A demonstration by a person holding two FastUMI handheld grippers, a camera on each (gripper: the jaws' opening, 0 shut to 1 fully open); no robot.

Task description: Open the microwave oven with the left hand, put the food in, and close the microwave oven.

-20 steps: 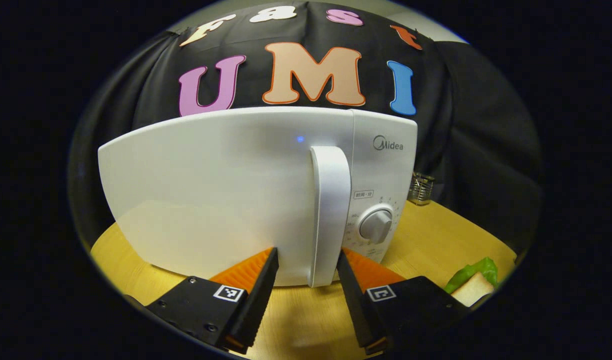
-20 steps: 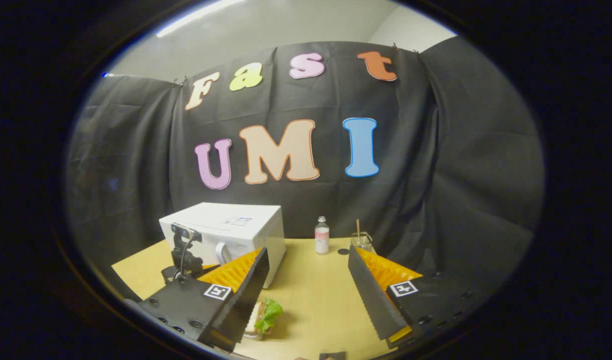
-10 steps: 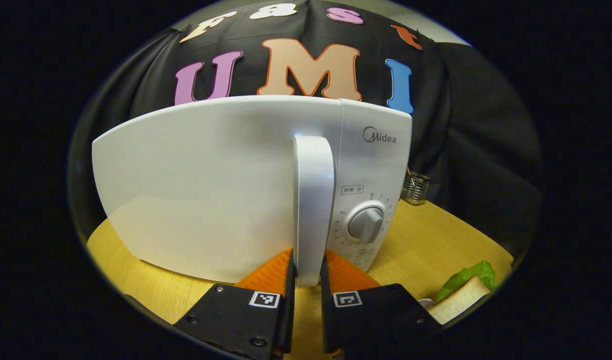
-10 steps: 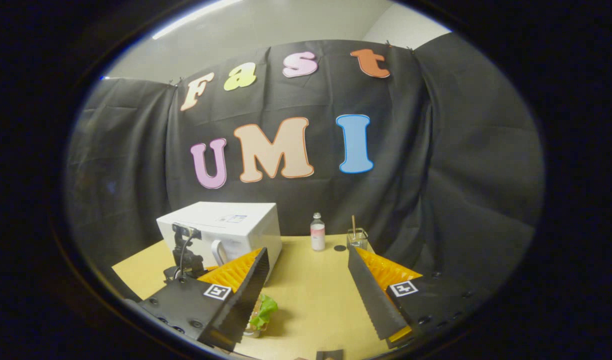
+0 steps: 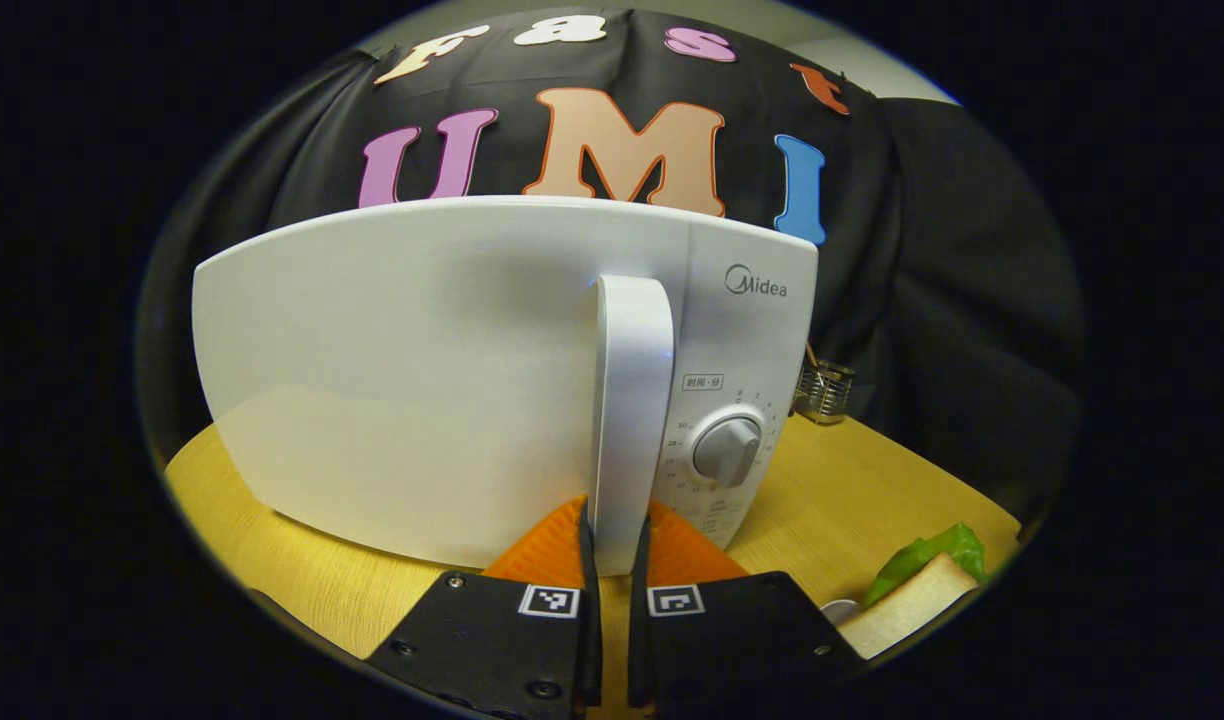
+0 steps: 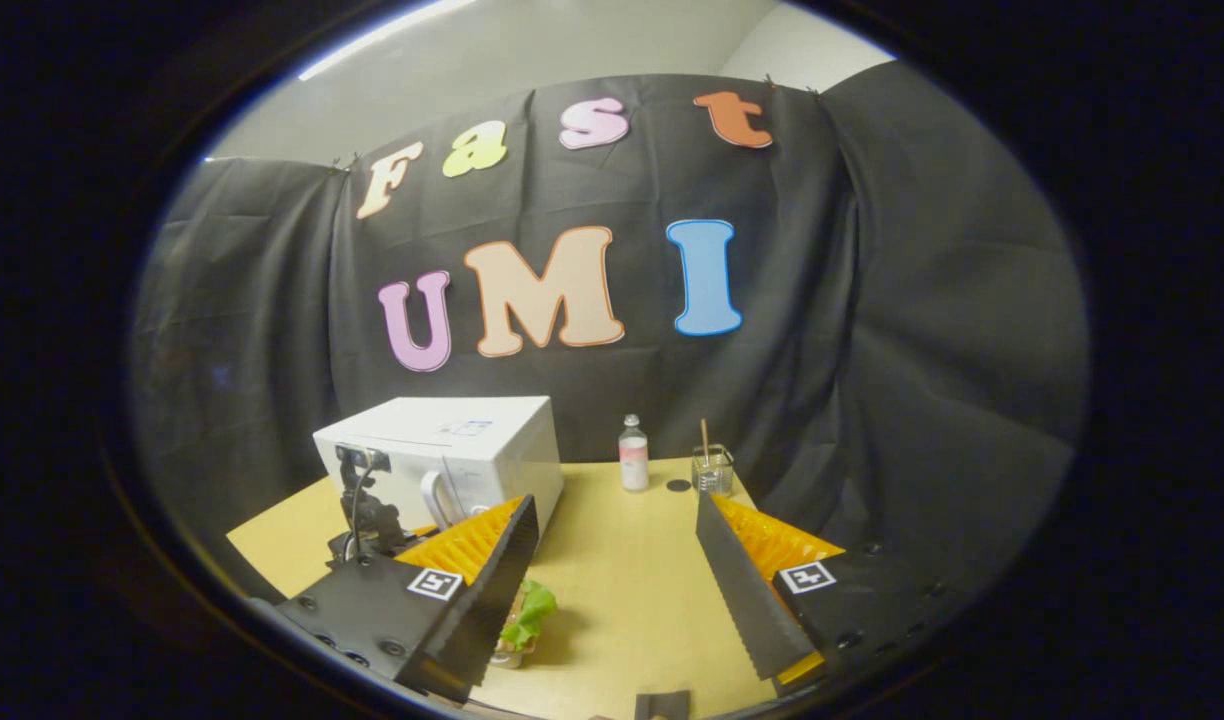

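The left gripper view sits low and really close to the microwave (image 5: 452,370), facing its front straight on, table (image 5: 872,500) just underneath. The right gripper view is way further back and higher, looking across the table (image 6: 622,590) toward the back wall. Both catch the microwave (image 6: 452,460) and the sandwich (image 5: 922,590) (image 6: 527,620).

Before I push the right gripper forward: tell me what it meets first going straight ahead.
Probably nothing soon: between the open jaws of the right gripper lies bare yellow wooden table, then the small clear bottle far back. Depth is unclear.
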